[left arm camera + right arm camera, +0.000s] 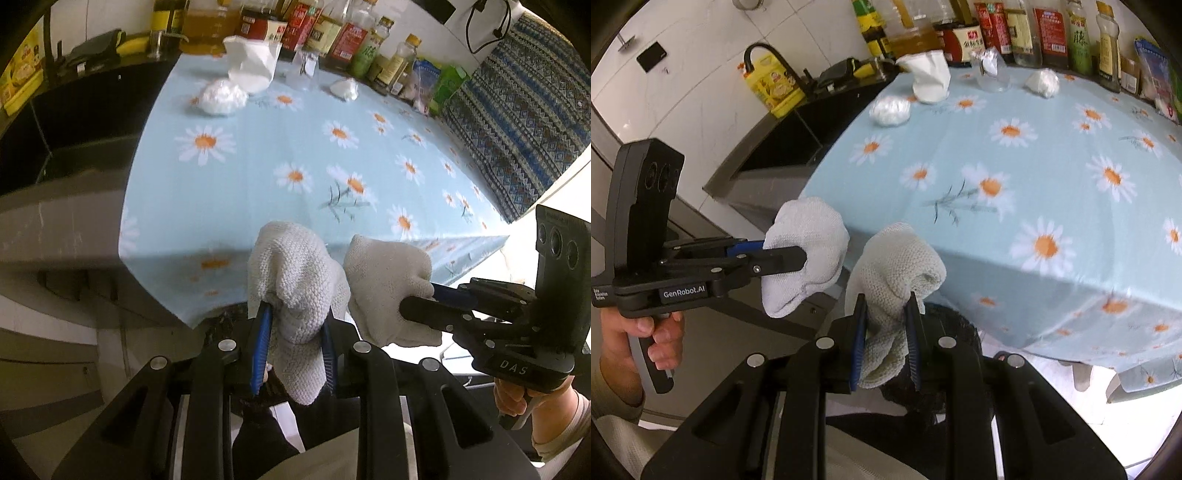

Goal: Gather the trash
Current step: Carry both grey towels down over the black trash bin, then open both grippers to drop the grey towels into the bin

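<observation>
You see rough knitted white cloth [295,280] clamped in matt black plastic fingers [258,343]. The daisy tablecloth [277,155] looks smooth, with crumpled white paper [221,96] and glossy bottles [347,40] far off.

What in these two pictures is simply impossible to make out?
- Left gripper fingertips: wrapped in white knitted cloth, both views.
- Right gripper fingertips: likewise under knitted cloth.
- Bottle labels: too small and blurred, both views.
- Dark object below the table edge: hidden behind the right gripper.
- Clear glass contents: unclear, glare.
</observation>
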A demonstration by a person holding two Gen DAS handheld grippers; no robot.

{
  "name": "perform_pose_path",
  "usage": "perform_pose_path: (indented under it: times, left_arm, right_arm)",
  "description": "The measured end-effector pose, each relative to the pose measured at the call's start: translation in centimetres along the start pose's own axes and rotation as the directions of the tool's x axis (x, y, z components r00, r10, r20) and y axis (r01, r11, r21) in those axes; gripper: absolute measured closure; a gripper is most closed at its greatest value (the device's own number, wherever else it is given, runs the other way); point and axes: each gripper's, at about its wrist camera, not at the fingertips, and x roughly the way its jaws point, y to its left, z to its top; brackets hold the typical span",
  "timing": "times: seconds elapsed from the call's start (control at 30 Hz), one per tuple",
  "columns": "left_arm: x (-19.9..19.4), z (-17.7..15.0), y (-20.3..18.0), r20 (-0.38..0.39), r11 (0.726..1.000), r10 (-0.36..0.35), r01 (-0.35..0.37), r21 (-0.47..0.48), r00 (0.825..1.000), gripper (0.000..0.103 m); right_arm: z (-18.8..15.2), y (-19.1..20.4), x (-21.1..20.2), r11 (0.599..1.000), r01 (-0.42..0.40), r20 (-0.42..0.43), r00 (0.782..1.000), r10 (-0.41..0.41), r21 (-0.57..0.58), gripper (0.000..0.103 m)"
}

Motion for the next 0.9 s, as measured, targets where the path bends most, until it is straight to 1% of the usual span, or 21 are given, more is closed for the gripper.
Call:
perform_pose_path:
  times: [0.07, 0.13, 0.23, 0.3, 0.4, 0.57, 0.6, 0.67, 0.9]
  left_arm:
    - [0.8, -0.9, 0.2, -0.018, 1.000, -0.017, 0.016, -0.007, 1.000, 0.080]
    - [1.5, -1.6, 0.3, -0.038, 1.000, -0.025, 0.025, -0.005, 0.999, 0.080]
    - [3.0, -2.8, 0.5, -0.082, 1.000, -0.020, 0.020, -0.002, 0.996, 0.080]
    - [3.8, -3.4, 0.7, -0.103, 1.000, -0.019, 0.018, -0.009, 0.994, 0.080]
    - [5.3, -4.3, 1.4, -0.143, 0.999, -0.023, 0.018, -0.032, 0.989, 0.080]
    - [8.2, -5.9, 2.7, -0.213, 0.999, -0.006, -0.005, -0.052, 0.977, 0.080]
    - [9.1, -6.3, 3.0, -0.238, 0.998, 0.002, -0.016, -0.058, 0.971, 0.080]
    - [10.2, -7.0, 3.4, -0.264, 0.998, 0.008, -0.025, -0.062, 0.965, 0.080]
    - [13.6, -8.5, 4.7, -0.336, 0.995, 0.006, -0.039, -0.091, 0.942, 0.079]
  right_arm:
    - [-0.7, 0.0, 0.6, 1.000, -0.004, -0.018, 1.000, 0.004, 0.005, 0.081]
    - [-1.4, -0.2, 1.3, 1.000, 0.012, -0.034, 0.999, -0.012, 0.008, 0.081]
    - [-2.4, -1.1, 2.8, 0.999, 0.024, -0.078, 0.997, -0.021, 0.033, 0.081]
    - [-3.1, -1.7, 3.8, 0.998, 0.040, -0.100, 0.994, -0.035, 0.044, 0.081]
    - [-3.9, -2.6, 5.1, 0.996, 0.045, -0.131, 0.991, -0.035, 0.072, 0.081]
    - [-5.6, -4.3, 8.0, 0.990, 0.059, -0.201, 0.979, -0.032, 0.130, 0.080]
    - [-5.6, -4.5, 8.6, 0.988, 0.063, -0.212, 0.977, -0.033, 0.138, 0.079]
    - [-6.1, -4.9, 9.7, 0.985, 0.061, -0.234, 0.972, -0.022, 0.159, 0.077]
    - [-8.0, -6.2, 12.9, 0.976, 0.064, -0.306, 0.952, 0.003, 0.209, 0.077]
